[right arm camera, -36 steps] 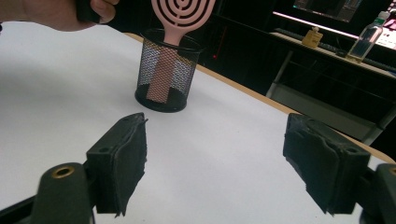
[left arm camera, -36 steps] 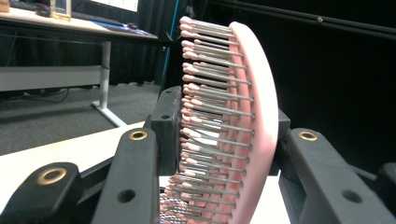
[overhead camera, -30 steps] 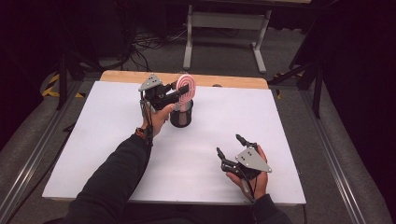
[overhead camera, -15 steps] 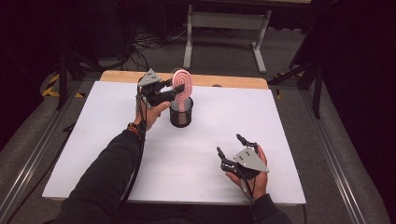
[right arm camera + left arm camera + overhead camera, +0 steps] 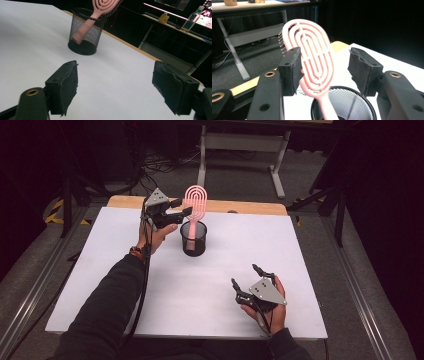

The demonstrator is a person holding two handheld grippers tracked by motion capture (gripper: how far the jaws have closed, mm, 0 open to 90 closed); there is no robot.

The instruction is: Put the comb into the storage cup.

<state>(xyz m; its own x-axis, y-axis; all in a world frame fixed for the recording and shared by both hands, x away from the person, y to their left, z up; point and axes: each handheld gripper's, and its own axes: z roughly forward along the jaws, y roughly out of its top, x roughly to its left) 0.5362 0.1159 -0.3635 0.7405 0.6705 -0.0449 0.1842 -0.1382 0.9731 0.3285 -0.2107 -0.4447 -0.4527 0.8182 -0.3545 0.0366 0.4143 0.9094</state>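
Note:
A pink slotted hairbrush (image 5: 195, 205) stands handle-down in a black mesh cup (image 5: 193, 239) at the far middle of the white board. My left gripper (image 5: 184, 206) is just left of the brush head, and its jaws have just been opening. In the left gripper view the brush (image 5: 312, 57) rises from the cup (image 5: 352, 102) between the pads; the left pad sits close to it, the right pad is well apart. My right gripper (image 5: 244, 275) rests near the front right edge, open with nothing in it. It faces the cup (image 5: 85, 32) and brush (image 5: 102, 6).
The white board (image 5: 300, 250) lies on a wooden tabletop whose far edge (image 5: 250, 207) shows behind the cup. Beyond it stand a metal table frame (image 5: 240, 142) and floor cables. Rails run along both sides of the board.
The left gripper's jaws have spread apart around the brush head, and the hand has drawn slightly left and up. The brush now stands more upright in the cup. The right hand has not moved.

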